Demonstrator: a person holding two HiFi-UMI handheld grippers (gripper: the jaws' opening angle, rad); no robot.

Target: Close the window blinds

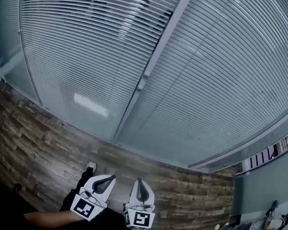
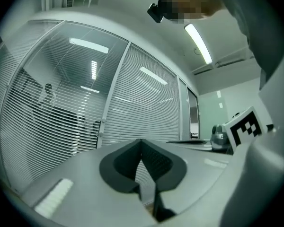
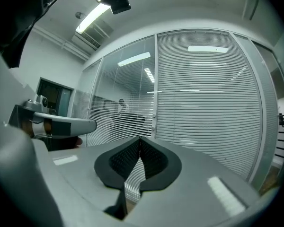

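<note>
Window blinds (image 1: 86,47): two panels along the far edge of the wooden floor (image 1: 48,143), slats level, left panel seen through. Left gripper (image 1: 109,178), right gripper (image 1: 139,183): blinds lie ahead; neither is judged nearer; jaws pressed together, nothing held.

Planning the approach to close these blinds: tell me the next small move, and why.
Probably carry the right gripper up toward the fitting on the middle post, possibly the blind control. The left blind lets the room behind show through; that gripper and the left gripper are shut, empty and far from the post.
</note>
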